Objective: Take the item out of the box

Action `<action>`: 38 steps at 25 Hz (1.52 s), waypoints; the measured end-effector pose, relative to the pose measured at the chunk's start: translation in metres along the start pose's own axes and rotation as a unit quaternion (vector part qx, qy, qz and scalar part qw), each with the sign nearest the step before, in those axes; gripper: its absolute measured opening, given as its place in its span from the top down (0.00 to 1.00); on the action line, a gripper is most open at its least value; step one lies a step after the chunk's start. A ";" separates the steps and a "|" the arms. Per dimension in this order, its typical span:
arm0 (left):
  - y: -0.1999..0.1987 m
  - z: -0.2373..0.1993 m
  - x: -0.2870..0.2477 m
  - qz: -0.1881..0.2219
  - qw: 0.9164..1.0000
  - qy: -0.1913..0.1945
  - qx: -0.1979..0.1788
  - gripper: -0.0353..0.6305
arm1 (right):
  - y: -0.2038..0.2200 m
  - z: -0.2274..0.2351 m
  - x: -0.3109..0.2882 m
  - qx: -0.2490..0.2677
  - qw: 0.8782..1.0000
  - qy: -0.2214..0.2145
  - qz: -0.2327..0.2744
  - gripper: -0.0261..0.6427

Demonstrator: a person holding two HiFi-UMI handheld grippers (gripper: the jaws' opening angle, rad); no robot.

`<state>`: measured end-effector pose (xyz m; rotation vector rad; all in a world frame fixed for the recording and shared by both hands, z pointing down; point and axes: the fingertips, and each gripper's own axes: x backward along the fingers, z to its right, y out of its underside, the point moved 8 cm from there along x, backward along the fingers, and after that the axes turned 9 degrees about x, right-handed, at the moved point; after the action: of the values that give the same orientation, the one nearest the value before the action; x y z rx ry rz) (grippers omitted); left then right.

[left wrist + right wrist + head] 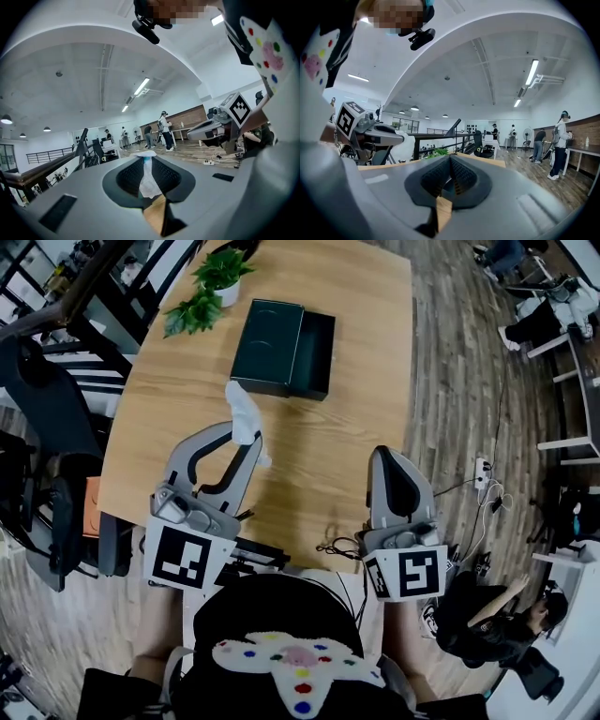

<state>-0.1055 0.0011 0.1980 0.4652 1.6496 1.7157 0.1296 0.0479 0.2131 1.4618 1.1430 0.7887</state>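
A dark green box (314, 354) lies open on the wooden table (356, 306), its lid (267, 346) right beside it on the left. My left gripper (246, 432) hovers over the table in front of the box, shut on a white crumpled item (242, 405) that sticks out past its tips. In the left gripper view the white item (149, 177) is pinched between the ribbed pads. My right gripper (389, 456) is shut and holds nothing, level with the left one near the table's right front; its jaws (451, 165) meet with nothing between them.
A potted plant (211, 287) stands at the table's far left, next to the box. Dark chairs (42, 409) crowd the table's left side. A power strip with cables (481, 472) lies on the floor at the right, and a person (502, 620) sits low at the right.
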 end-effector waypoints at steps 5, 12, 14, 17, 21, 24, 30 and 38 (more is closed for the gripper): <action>-0.002 0.003 -0.001 0.000 1.000 0.005 -0.006 0.86 | -0.001 -0.002 -0.001 0.004 1.000 -0.001 0.001 0.95; 0.000 0.006 -0.002 -0.001 1.000 0.010 -0.006 0.86 | 0.000 -0.002 0.001 0.004 1.000 -0.001 -0.001 0.95; 0.000 0.006 -0.003 -0.002 1.000 0.011 -0.005 0.86 | 0.000 -0.002 0.001 0.005 1.000 -0.001 -0.003 0.95; 0.000 0.006 -0.004 -0.001 1.000 0.013 -0.007 0.86 | 0.000 -0.003 0.000 0.006 1.000 -0.003 -0.004 0.95; -0.001 0.007 -0.004 -0.002 1.000 0.014 -0.010 0.86 | -0.002 -0.005 -0.001 0.008 1.000 -0.007 -0.004 0.95; 0.000 0.007 -0.004 -0.002 1.000 0.014 -0.010 0.86 | -0.003 -0.006 -0.001 0.010 1.000 -0.008 -0.003 0.95; 0.002 0.006 -0.006 -0.004 1.000 0.016 -0.011 0.86 | -0.004 -0.008 -0.005 0.006 1.000 -0.009 0.000 0.95; 0.002 0.006 -0.005 -0.005 1.000 0.017 -0.012 0.86 | -0.001 -0.010 -0.005 0.010 1.000 -0.014 -0.006 0.95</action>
<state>-0.0983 0.0019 0.2023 0.4170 1.6504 1.7424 0.1186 0.0469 0.2144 1.4768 1.1391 0.7488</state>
